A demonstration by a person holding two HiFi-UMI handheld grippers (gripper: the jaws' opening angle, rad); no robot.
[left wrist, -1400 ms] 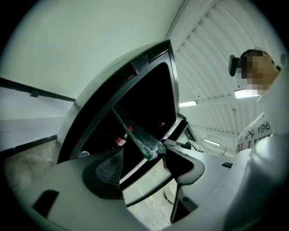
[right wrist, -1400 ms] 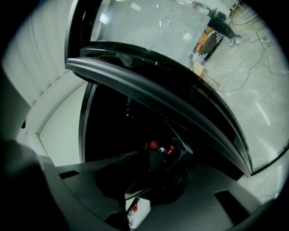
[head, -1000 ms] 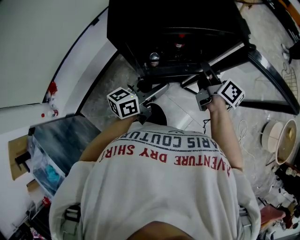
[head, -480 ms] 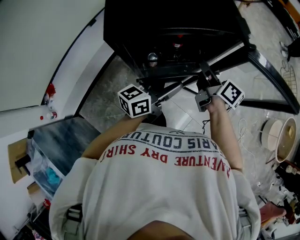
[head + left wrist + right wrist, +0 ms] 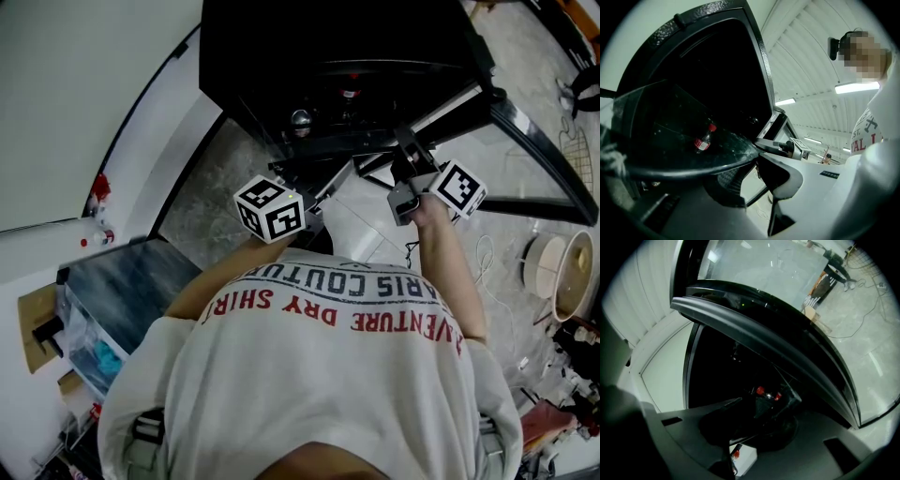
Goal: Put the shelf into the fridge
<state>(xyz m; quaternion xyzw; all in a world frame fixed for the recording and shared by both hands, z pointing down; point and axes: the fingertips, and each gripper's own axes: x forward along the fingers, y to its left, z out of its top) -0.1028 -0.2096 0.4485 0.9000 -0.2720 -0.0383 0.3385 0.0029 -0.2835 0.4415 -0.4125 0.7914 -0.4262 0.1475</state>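
Note:
The black fridge (image 5: 356, 56) stands open in front of me, dark inside, with a red-capped bottle (image 5: 704, 139) in it. In front of its opening hangs the shelf (image 5: 361, 202), a glass pane in a black frame, held about level. My left gripper (image 5: 319, 195) sits at the shelf's left front; its jaws have just been closing and now pinch the black rim (image 5: 684, 171). My right gripper (image 5: 408, 169) is shut on the right side of the frame (image 5: 754, 341). In the right gripper view the jaw tips are lost in shadow.
The fridge door (image 5: 534, 141) swings out to the right. A white wall (image 5: 84, 94) runs along the left, with a cluttered box (image 5: 94, 337) below it. A round fan (image 5: 562, 272) and cables (image 5: 487, 258) lie on the stone floor at the right.
My left gripper has moved right toward the shelf, and its jaws, open before, have closed on the rim. The right gripper has stayed on the frame.

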